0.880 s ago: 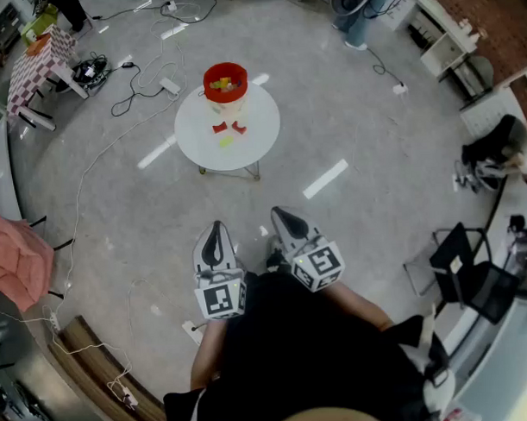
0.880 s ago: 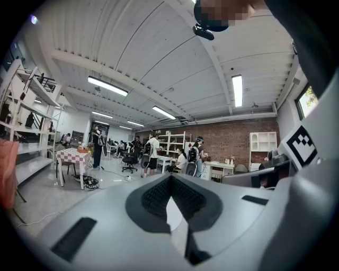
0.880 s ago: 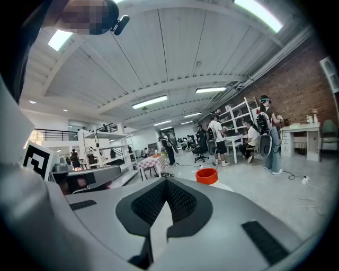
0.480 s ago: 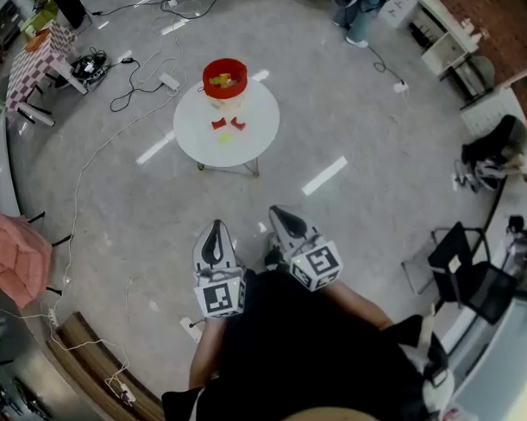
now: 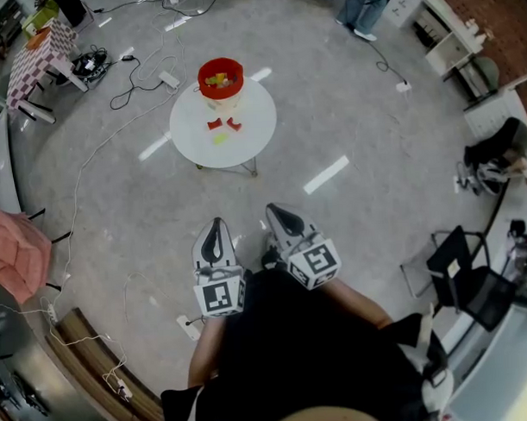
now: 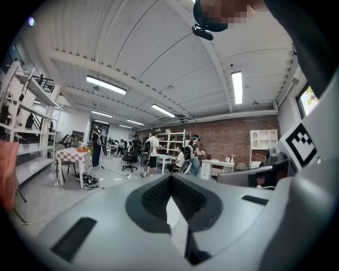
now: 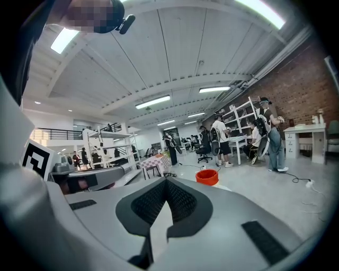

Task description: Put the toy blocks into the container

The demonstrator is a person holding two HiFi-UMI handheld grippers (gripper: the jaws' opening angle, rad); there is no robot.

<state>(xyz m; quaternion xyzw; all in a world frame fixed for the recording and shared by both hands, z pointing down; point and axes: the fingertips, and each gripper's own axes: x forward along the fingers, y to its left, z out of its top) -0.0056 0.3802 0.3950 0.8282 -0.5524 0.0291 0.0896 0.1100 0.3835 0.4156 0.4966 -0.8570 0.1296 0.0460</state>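
Toy blocks [image 5: 214, 124] lie on the round white tabletop [image 5: 254, 142] beside the red container [image 5: 204, 83], well apart from the left claw [image 5: 215, 226] and right claw [image 5: 276, 212], both closed on nothing.

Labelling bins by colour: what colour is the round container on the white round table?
Red. The round container shows best in the head view.

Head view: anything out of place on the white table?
Nothing spilled, tipped or damaged. A red block, a second red block and a yellow block lie loose on the white table beside the upright red container.
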